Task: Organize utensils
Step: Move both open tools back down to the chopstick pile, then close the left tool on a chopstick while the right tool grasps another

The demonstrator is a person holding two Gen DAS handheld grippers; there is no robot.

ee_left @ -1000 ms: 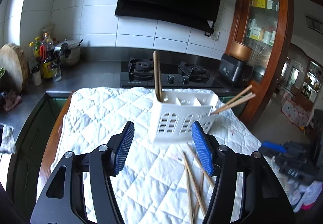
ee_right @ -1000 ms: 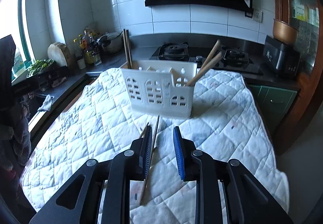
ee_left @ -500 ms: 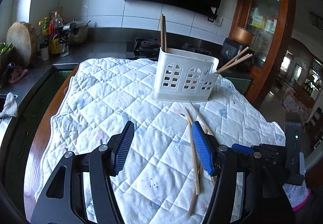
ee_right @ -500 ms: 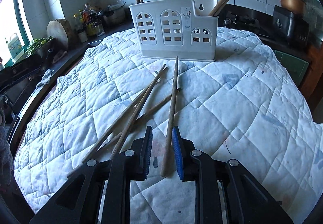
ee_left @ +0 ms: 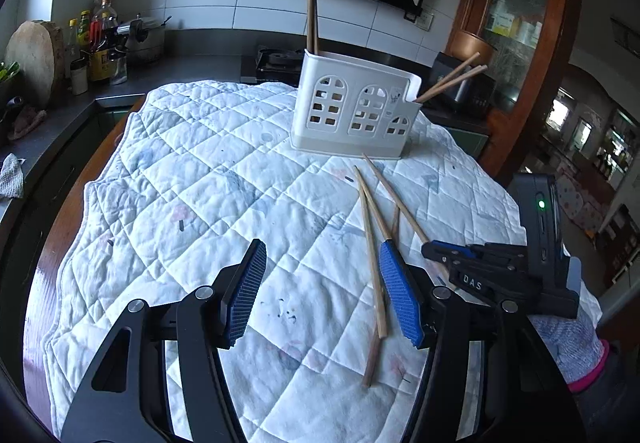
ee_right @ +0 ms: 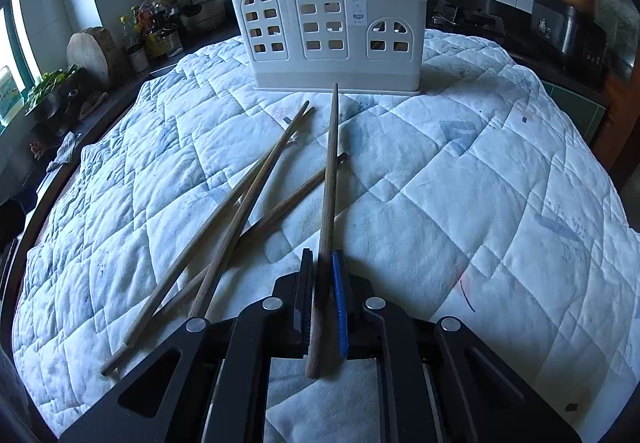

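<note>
A white plastic utensil holder (ee_left: 354,115) (ee_right: 328,31) stands on the quilted cloth with chopsticks upright in its left and right ends. Several wooden chopsticks (ee_left: 372,243) (ee_right: 240,199) lie loose on the cloth in front of it. My right gripper (ee_right: 322,263) is low on the cloth, shut on one chopstick (ee_right: 329,179) that points toward the holder. It also shows in the left wrist view (ee_left: 480,267) at the right. My left gripper (ee_left: 322,263) is open and empty, above the cloth, left of the loose chopsticks.
The white quilted cloth (ee_left: 208,179) covers a wooden table. A steel counter with bottles (ee_left: 96,43), a round chopping block (ee_left: 32,63) and a gas hob (ee_left: 280,59) lies beyond. A wooden cabinet (ee_left: 516,23) stands at the right.
Both grippers dropped lower toward the cloth and backed away from the holder. My right gripper's jaws closed onto the chopstick lying between them. My left gripper stayed open.
</note>
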